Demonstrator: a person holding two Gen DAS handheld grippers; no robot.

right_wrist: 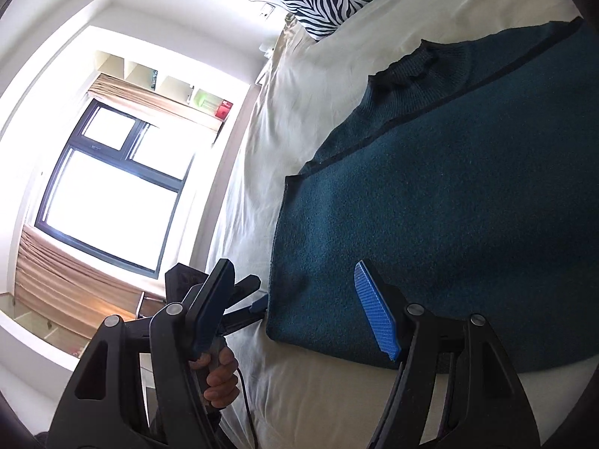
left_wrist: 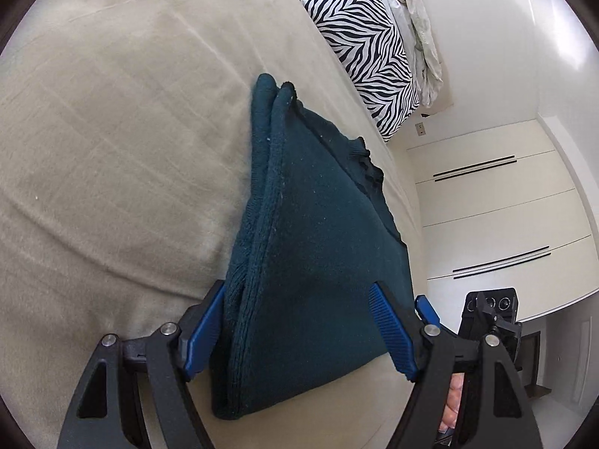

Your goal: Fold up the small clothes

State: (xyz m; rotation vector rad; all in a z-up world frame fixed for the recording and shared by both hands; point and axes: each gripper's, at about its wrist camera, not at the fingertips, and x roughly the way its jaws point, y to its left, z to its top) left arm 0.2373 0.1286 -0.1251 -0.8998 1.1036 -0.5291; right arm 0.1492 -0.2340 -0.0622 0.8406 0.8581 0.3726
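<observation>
A dark teal knitted sweater lies folded on the beige bed sheet. In the left wrist view its thick folded edge sits between the open blue pads of my left gripper, which straddles the near end without clamping it. In the right wrist view the sweater lies flat, its collar toward the pillow. My right gripper is open over the sweater's near corner, one pad above the fabric, the other off its edge. The left gripper and the hand holding it show behind.
A zebra-striped pillow lies at the head of the bed, with a pale crumpled cloth beside it. White wardrobe doors stand past the bed's edge. A bright window with a curtain is on the other side.
</observation>
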